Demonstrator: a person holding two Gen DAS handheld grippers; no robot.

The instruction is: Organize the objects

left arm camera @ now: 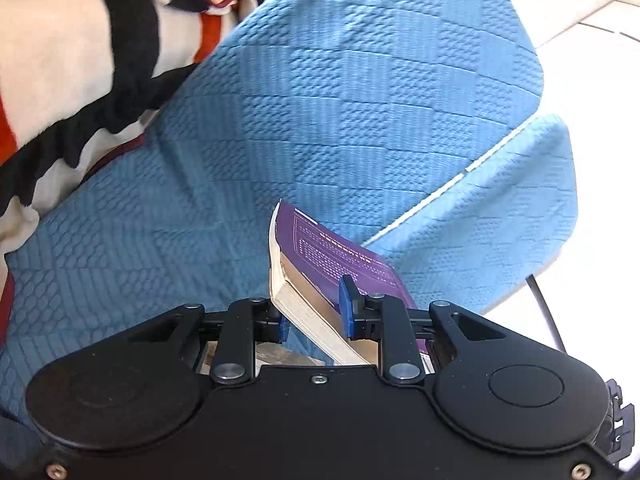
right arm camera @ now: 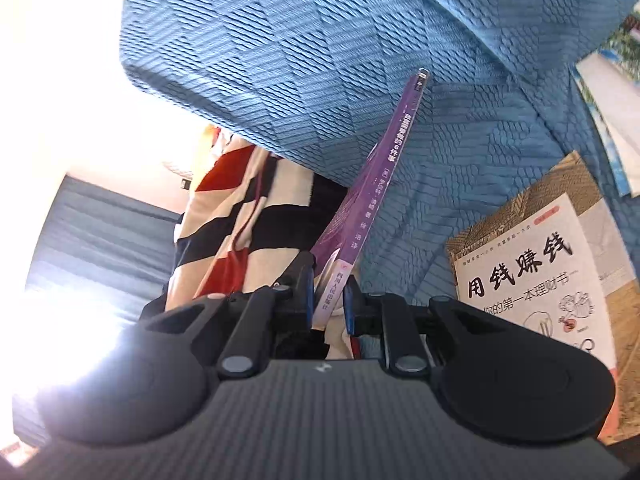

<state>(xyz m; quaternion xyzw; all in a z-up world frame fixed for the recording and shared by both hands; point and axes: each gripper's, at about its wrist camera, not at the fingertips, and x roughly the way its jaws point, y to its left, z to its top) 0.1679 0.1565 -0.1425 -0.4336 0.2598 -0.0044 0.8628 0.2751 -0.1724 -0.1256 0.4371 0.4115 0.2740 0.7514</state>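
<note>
Left tool (left arm camera: 316, 316) — clamped on purple book (left arm camera: 332, 256), tilted over blue sofa (left arm camera: 320, 100). Right tool (right arm camera: 329, 300) — grips its spine. White book (right arm camera: 532, 276) lies near sofa's right edge.

Purple book (left arm camera: 320, 264): lower end is hidden behind the gripper body.
White book (right arm camera: 536, 280): bottom is covered.
Window side: washed out by glare.

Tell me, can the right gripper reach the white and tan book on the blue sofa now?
Probably not yet: the right gripper is shut on the purple book. The white and tan book lies uncovered beside it, so the path seems free.
</note>
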